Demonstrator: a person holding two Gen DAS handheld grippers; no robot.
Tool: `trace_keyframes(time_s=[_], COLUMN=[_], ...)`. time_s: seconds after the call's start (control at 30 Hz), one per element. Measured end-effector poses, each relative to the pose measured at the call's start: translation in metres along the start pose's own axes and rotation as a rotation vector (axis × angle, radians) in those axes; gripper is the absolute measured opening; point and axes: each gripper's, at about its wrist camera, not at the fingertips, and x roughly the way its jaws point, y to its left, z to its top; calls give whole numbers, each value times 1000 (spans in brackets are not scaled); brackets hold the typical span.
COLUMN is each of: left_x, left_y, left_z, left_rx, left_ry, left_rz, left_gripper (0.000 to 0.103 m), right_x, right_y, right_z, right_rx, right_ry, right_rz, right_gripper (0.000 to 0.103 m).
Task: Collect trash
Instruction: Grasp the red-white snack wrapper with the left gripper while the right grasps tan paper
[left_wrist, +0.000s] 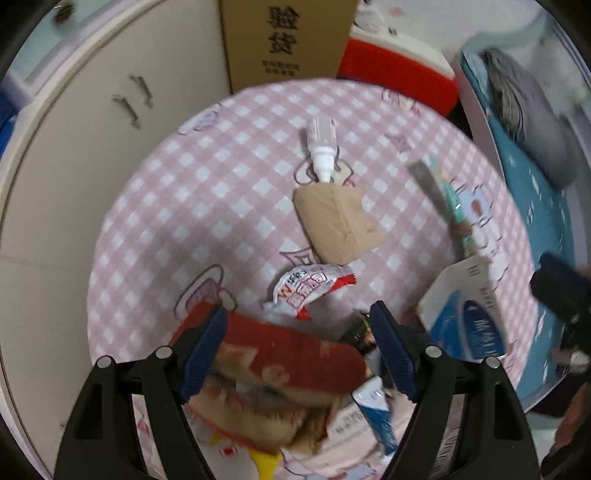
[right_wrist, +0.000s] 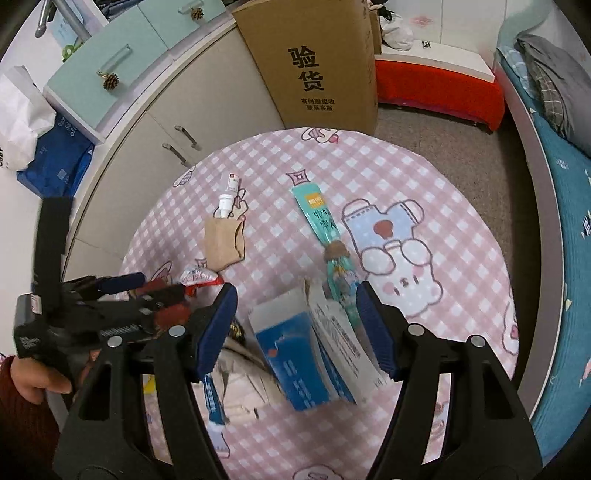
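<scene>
Here, both jaws open, red packet (left_wrist: 295, 354) between left's, blue-white box (right_wrist: 295, 354) between right's

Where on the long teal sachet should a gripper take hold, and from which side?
Grip the teal sachet across its narrow width near the bare upper end, coming from above. It lies flat on the checked cloth; its lower end runs beside the blue-and-white box, leaving probably too little room there.
</scene>
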Motion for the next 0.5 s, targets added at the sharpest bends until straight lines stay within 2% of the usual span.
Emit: trace_keyframes(time_s=[0.2, 0.33, 0.4, 0.5], left_x=[29, 34, 31, 17], left_y=[-3, -2, 1, 17], left_z=[5, 3, 4, 9], left_rx=[56, 80, 70, 1], left_ry=[38, 19, 15, -36], left_rz=[32, 48, 25, 11], left_gripper=[76, 35, 25, 24], right_x=[23, 38, 46, 59], right_y=[13, 24, 31, 43], right_z=[16, 24, 28, 33], right_rx=[-25, -47, -57, -82], right_ry=[11, 24, 33, 53], right_rz=[-3, 4, 10, 21], right_gripper=[66, 66, 66, 66])
